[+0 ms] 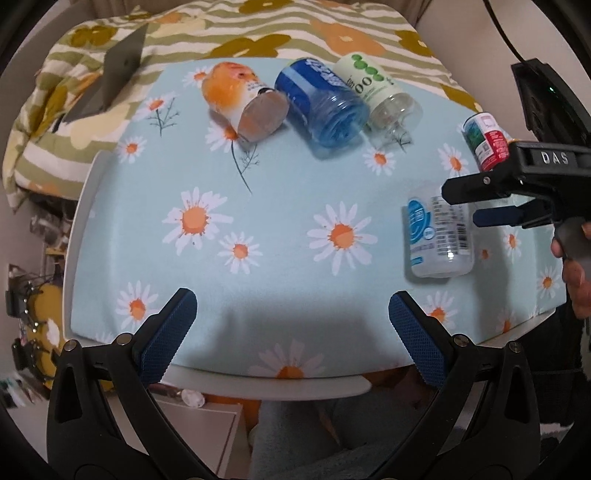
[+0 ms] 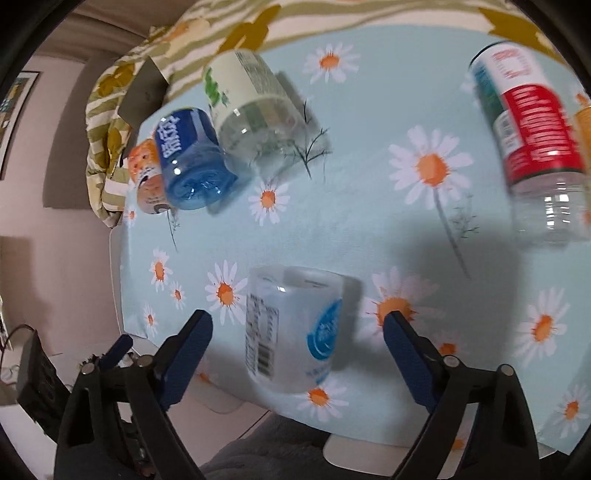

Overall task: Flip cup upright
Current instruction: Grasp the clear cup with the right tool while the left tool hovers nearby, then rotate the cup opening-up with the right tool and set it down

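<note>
Lower centre: white cup (image 2: 295, 332) lies between the spread fingers of the right gripper (image 2: 295, 354); left gripper (image 1: 291, 332) likewise released.

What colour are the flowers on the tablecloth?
White petals with orange middles, on a light blue tablecloth. The left wrist view shows them best.

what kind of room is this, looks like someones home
Most likely a bedroom or living space at home: a small white table under a daisy-print cloth sits against a floral striped quilt, with cut plastic bottle cups lying on it.
</note>
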{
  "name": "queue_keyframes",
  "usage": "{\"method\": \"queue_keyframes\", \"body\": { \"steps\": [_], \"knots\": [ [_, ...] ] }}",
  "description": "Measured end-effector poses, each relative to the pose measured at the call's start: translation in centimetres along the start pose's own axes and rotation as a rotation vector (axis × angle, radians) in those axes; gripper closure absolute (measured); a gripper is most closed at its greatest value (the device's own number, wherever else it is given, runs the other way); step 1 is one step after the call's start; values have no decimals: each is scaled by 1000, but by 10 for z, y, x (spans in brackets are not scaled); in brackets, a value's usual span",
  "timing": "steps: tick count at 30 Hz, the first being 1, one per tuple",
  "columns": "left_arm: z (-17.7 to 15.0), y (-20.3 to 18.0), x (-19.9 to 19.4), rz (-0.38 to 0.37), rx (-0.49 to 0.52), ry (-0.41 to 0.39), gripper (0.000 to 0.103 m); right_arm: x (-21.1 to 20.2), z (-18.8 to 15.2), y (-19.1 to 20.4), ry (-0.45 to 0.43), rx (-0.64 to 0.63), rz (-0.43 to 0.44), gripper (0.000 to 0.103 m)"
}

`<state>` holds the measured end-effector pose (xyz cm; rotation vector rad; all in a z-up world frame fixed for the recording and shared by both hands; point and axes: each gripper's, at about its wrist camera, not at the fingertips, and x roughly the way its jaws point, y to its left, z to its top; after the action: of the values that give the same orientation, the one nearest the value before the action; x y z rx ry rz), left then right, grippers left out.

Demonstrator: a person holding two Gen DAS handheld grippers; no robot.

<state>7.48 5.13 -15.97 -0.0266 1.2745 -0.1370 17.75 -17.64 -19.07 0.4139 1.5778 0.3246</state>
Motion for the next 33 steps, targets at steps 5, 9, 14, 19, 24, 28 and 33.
{"method": "queue_keyframes", "body": {
  "steps": [5, 9, 14, 19, 24, 28, 33],
  "knots": [
    [5, 9, 6, -17, 1, 15, 0, 15, 4, -3, 49, 49, 20, 26],
    [8, 14, 7, -18, 0, 14, 0, 22, 6, -4, 62, 59, 17, 44],
    [11, 18, 5, -23, -3, 8, 0, 21, 4, -6, 50, 61, 18, 49],
    [11, 18, -6, -16, 4, -18, 0, 8, 1, -2, -1, 57, 38, 51],
    [8, 23, -18, -14, -17, -60, 0, -23, -16, 16, -215, 0, 1, 51],
    [-2, 30, -21, 8, -22, -68, 0, -30, -52, 38, -503, -92, -98, 51],
    [-18, 39, -20, 42, 2, -71, 0, 2, -82, 44, -706, -121, -189, 51]
  ]
}}
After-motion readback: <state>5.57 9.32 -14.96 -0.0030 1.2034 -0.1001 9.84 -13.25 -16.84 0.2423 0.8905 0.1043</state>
